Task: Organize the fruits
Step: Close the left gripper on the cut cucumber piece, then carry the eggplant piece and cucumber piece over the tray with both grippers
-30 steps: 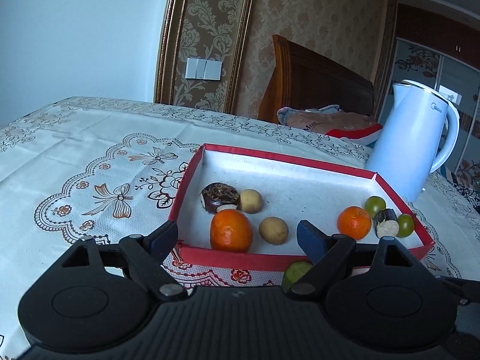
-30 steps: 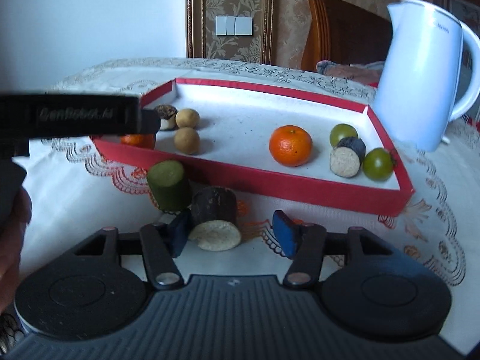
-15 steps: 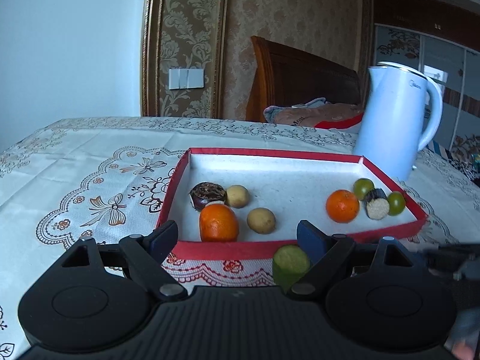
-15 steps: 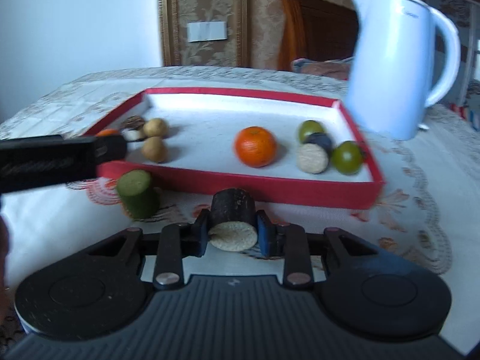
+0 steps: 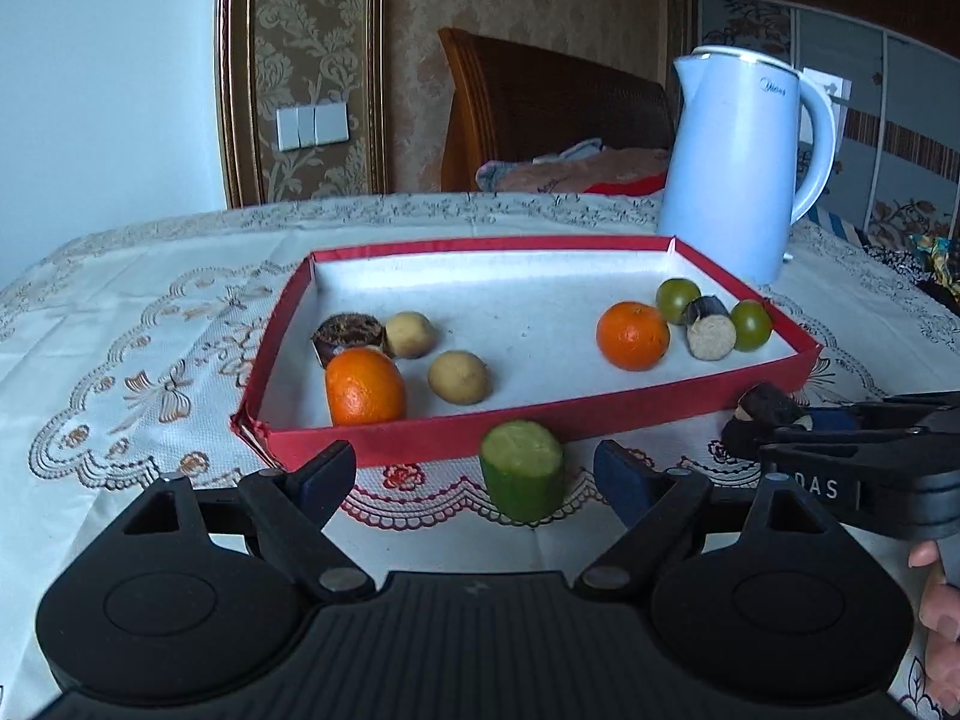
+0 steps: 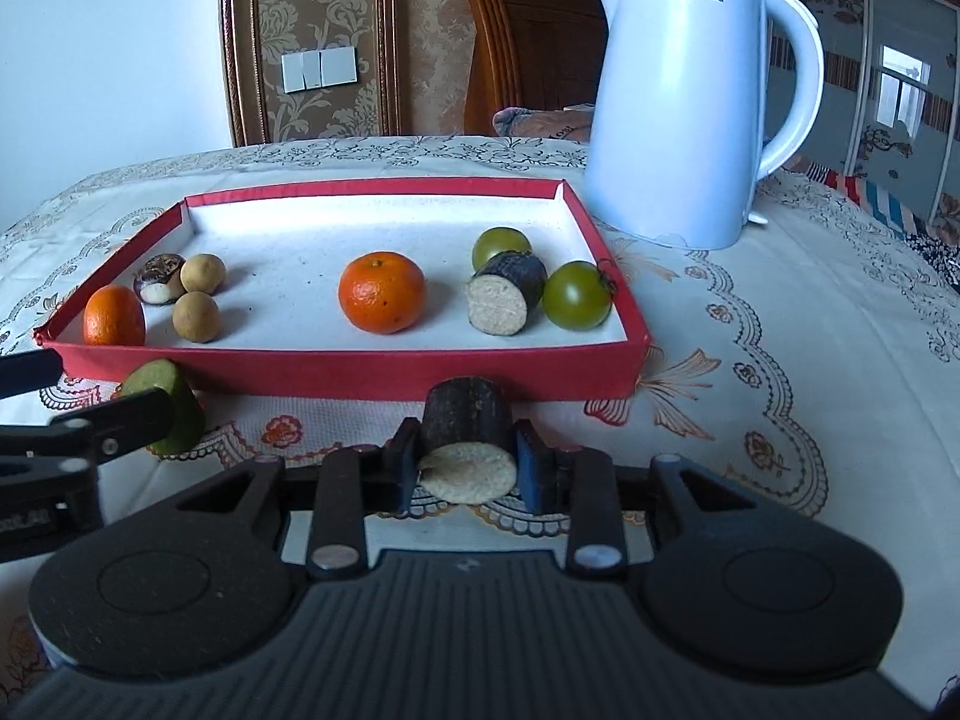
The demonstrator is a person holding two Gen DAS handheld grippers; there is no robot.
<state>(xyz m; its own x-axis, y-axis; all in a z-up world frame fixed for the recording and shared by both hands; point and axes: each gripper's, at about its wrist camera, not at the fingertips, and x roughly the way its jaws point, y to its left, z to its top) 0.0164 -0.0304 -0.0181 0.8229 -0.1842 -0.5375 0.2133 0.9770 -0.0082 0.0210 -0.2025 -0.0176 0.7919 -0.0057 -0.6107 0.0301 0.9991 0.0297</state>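
A red tray (image 5: 420, 435) (image 6: 336, 369) holds two oranges (image 5: 365, 387) (image 6: 381, 291), two tan round fruits (image 5: 459, 376), two green fruits (image 6: 577, 294), a dark cut piece (image 6: 506, 291) and a brown fruit (image 5: 348, 333). My right gripper (image 6: 467, 467) is shut on a dark cylinder piece with a pale cut end (image 6: 468, 432), held in front of the tray; it also shows in the left wrist view (image 5: 765, 414). My left gripper (image 5: 474, 483) is open, with a green cucumber chunk (image 5: 522, 468) (image 6: 165, 405) standing on the cloth between its fingers.
A white electric kettle (image 5: 741, 159) (image 6: 684, 90) stands behind the tray's right corner. An embroidered tablecloth (image 5: 120, 360) covers the table. A wooden headboard (image 5: 540, 108) and wall switches (image 6: 318, 69) are behind.
My right gripper closed on the dark cylinder piece and lifted it slightly. My left gripper drew back, so the cucumber chunk now stands between its open fingers.
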